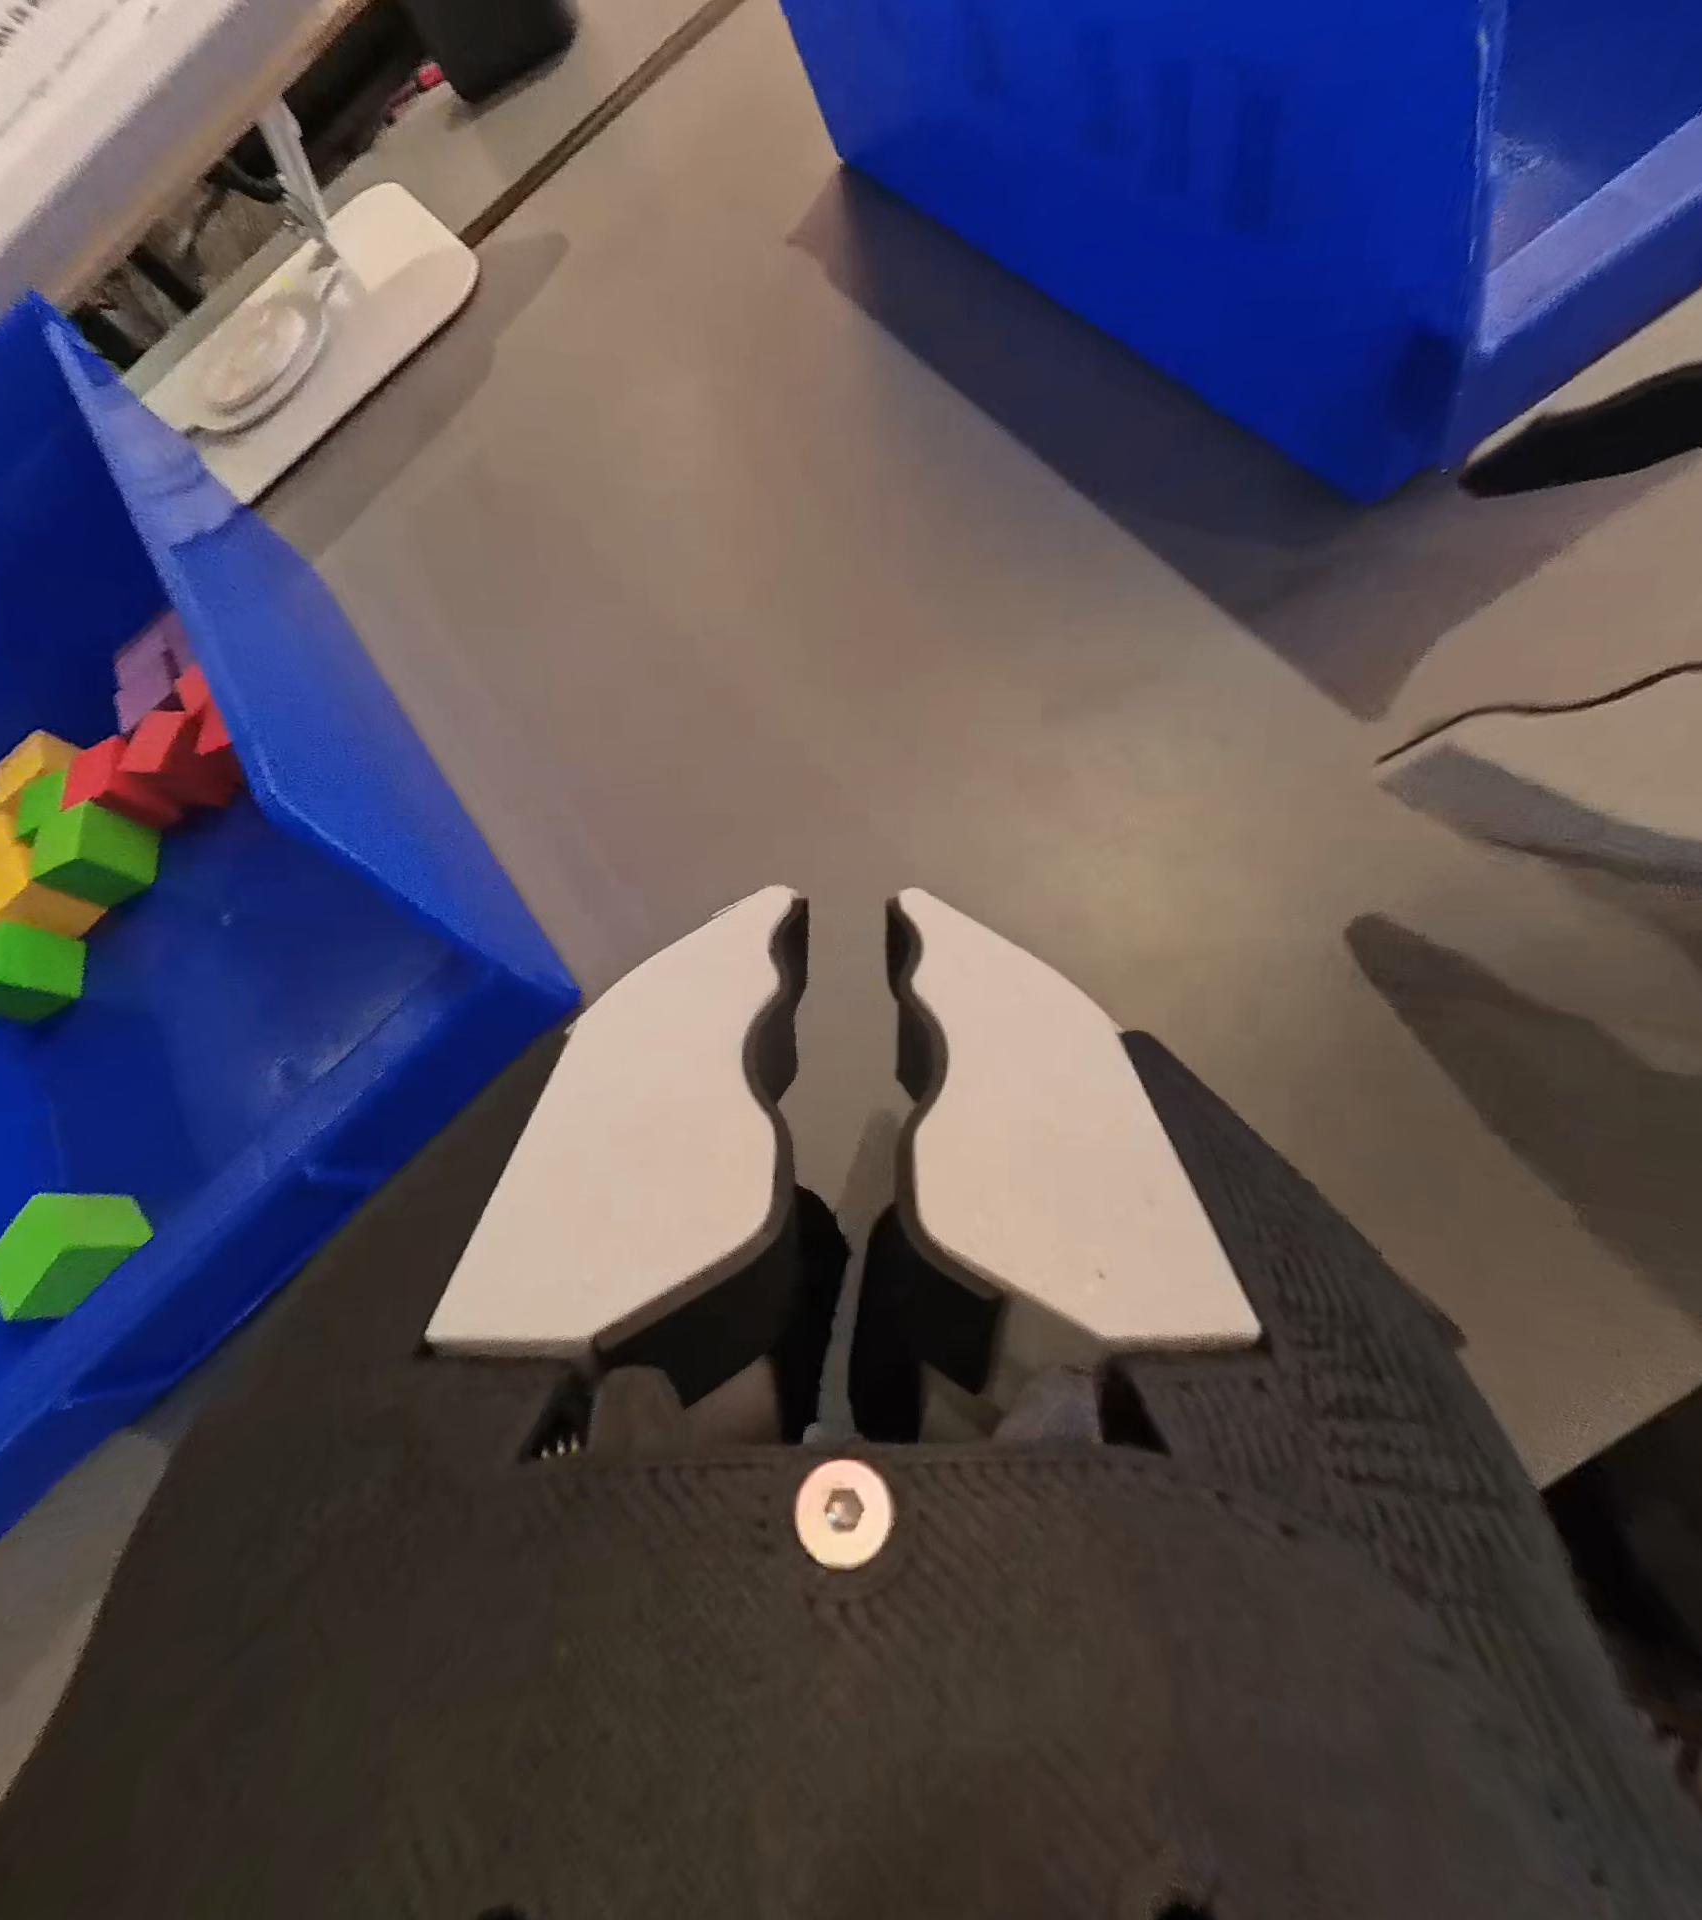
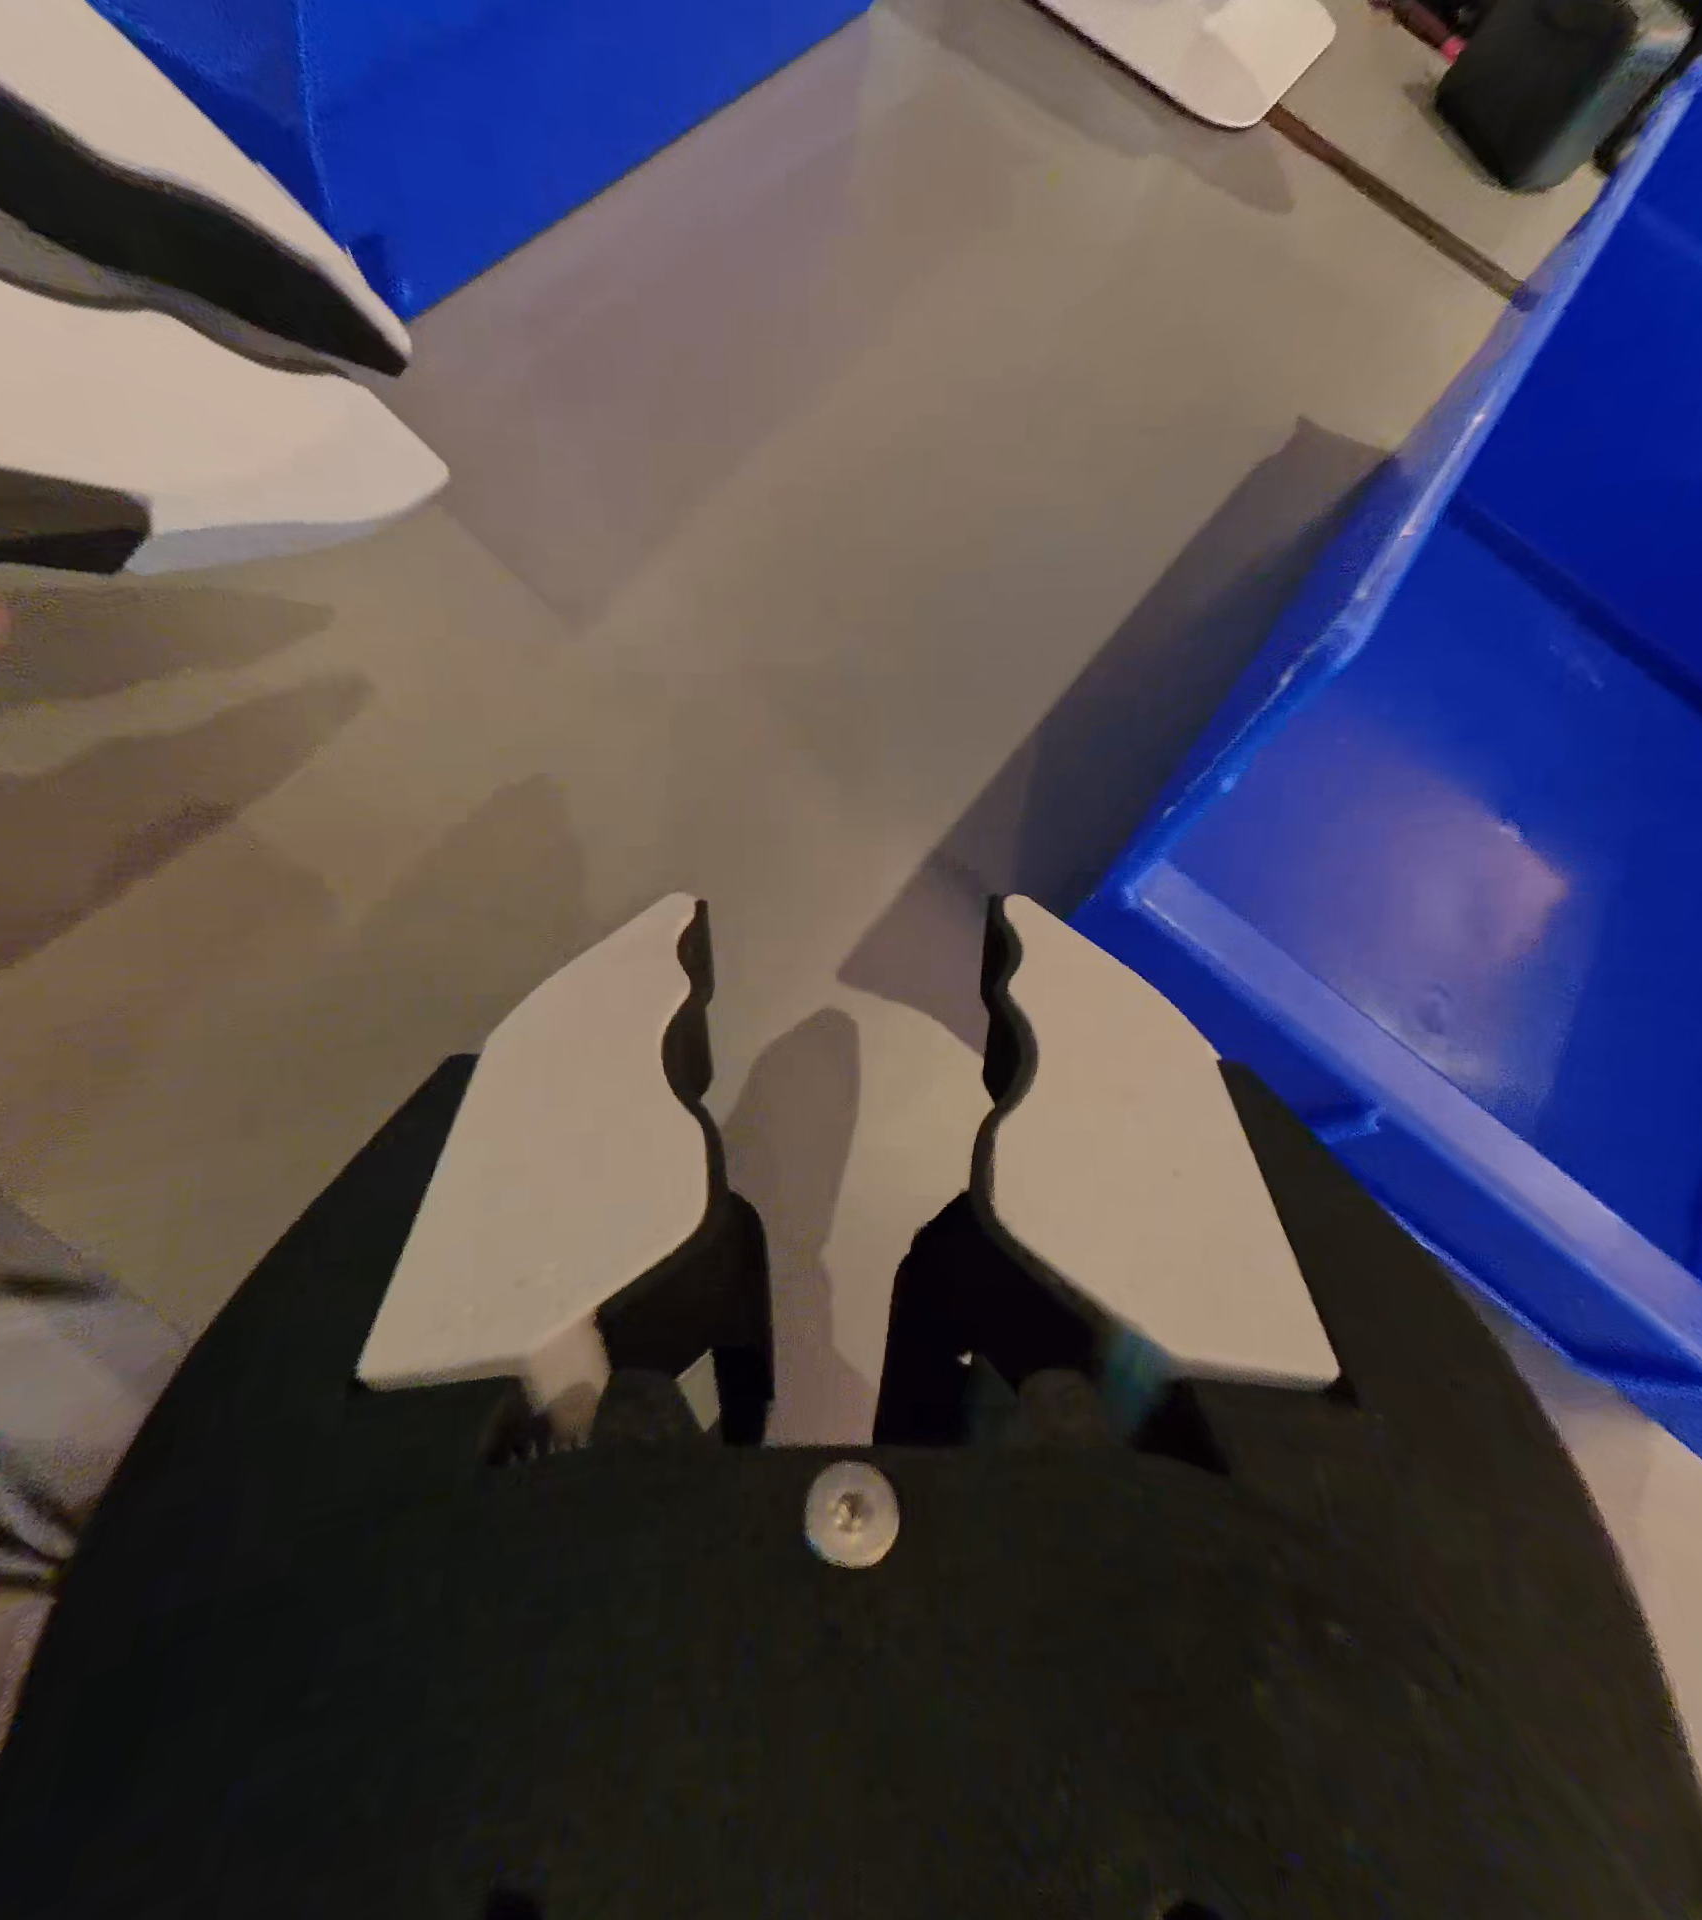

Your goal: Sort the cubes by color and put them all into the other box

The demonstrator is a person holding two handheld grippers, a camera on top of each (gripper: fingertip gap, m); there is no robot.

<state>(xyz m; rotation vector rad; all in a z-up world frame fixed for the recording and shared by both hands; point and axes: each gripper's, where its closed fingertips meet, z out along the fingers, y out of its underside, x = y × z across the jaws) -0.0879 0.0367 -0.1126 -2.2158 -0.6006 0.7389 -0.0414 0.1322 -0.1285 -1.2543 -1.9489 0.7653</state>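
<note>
Left gripper (image 1: 847,904): jaws slightly parted, empty, just right of the block bin (image 1: 327,665). Right gripper (image 2: 845,904): jaws open, empty, left of an empty bin (image 2: 1346,935).

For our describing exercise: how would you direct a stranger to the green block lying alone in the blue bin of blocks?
Find the blue bin left of the left tongs, holding coloured blocks. Most blocks sit piled together towards its far corner. The lone green block lies nearest the camera on the bare bin floor, touching no other block.

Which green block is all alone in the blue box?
The green wooden block nearest the camera in the blue plastic bin. It lies apart, while the other green blocks sit against the yellow and red pile.
</note>
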